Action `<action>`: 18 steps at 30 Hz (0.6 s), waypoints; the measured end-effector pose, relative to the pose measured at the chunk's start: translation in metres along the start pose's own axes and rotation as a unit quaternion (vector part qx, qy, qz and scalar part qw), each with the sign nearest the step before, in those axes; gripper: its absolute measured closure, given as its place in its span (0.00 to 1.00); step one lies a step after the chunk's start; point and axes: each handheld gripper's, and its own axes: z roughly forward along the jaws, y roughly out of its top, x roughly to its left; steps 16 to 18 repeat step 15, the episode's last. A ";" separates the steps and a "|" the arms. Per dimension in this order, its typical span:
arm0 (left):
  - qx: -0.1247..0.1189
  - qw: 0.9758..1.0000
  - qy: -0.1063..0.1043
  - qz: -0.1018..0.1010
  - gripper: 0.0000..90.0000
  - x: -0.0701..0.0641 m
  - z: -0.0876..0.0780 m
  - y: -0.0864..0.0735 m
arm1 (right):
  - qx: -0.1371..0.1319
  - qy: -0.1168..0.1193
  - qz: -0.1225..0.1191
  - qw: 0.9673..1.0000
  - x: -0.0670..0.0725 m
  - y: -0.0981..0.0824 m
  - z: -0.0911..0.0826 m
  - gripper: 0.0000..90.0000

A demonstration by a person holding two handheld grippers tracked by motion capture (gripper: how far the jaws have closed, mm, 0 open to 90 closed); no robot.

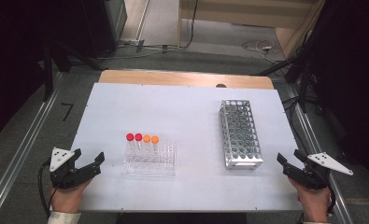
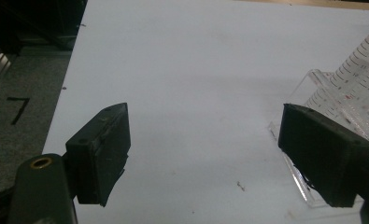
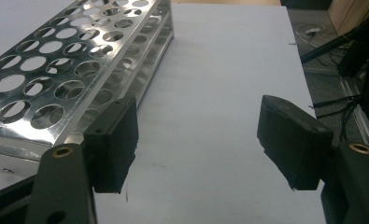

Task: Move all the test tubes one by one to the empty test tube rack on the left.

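High view, lower left: left tongs (image 1: 88, 164) apart, empty. Just right, clear rack (image 1: 150, 158) with four capped tubes (image 1: 142, 140). Right of centre, metal rack (image 1: 240, 134). Lower right, right tongs (image 1: 292, 161) apart. Best gripping one tube below its cap, lifting straight.

Lab bench, capped test tubes (image 1: 142, 140) in clear rack (image 1: 150, 161), metal tube rack (image 1: 240, 134), white table (image 1: 187, 112)

White board (image 1: 191, 105) on wooden table (image 1: 182, 77); cables (image 1: 261, 45) on floor behind table, black "7" mark (image 1: 67, 111) left of it.
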 end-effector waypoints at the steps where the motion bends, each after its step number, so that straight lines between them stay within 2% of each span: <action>1: 0.001 1.000 0.001 0.000 0.20 0.000 0.000 0.000 | 0.000 -0.001 0.000 1.000 0.000 0.000 0.000 0.31; 10: 0.007 1.000 0.007 -0.001 0.20 0.004 0.004 -0.002 | 0.003 -0.007 0.007 1.000 -0.005 -0.003 0.002 0.31; 15: 0.021 1.000 0.008 -0.012 0.20 0.008 0.010 -0.006 | 0.007 -0.013 0.008 1.000 -0.009 -0.007 0.007 0.30; 18: 0.021 1.000 0.008 -0.012 0.20 0.008 0.010 -0.006 | 0.007 -0.013 0.008 1.000 -0.009 -0.007 0.007 0.30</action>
